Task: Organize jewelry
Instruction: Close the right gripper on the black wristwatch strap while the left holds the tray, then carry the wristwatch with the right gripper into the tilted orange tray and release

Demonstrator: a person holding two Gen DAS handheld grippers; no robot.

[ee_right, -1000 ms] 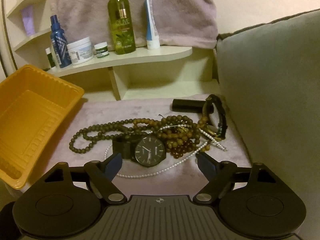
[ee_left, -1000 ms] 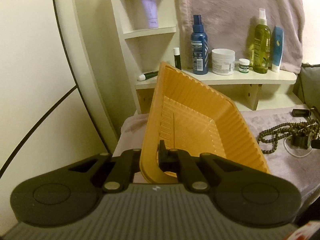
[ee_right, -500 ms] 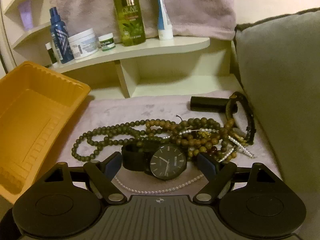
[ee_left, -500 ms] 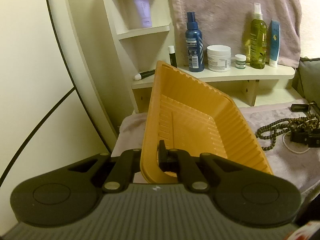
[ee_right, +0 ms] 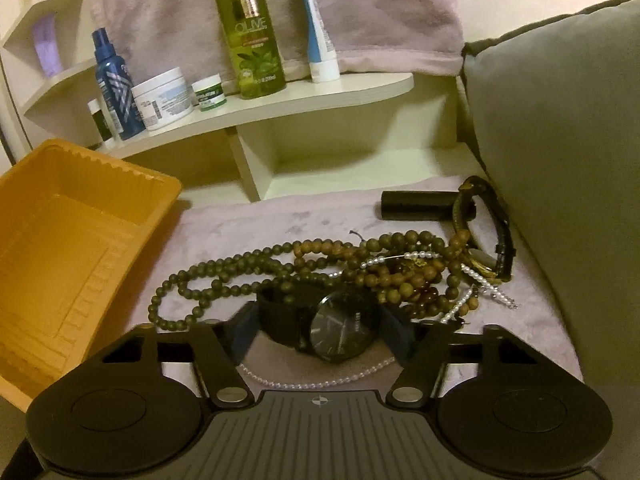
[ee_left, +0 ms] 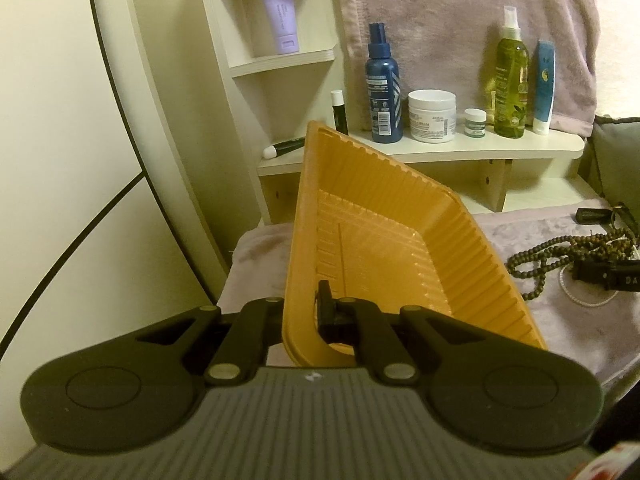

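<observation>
Jewelry lies heaped on a mauve cloth (ee_right: 280,220) between an orange tray (ee_right: 60,240) and a grey cushion (ee_right: 560,160). Behind stands a cream shelf (ee_right: 320,92) with an olive bottle (ee_right: 250,36), a blue spray bottle (ee_right: 116,88) and a white jar (ee_right: 164,98). The left gripper (ee_left: 302,312) is clamped on the tray's near wall, tilting it. Brown bead strands (ee_right: 320,264) tangle over pearls (ee_right: 472,280). The right gripper (ee_right: 324,332) is closing around a black watch (ee_right: 340,328); contact is blurred.
</observation>
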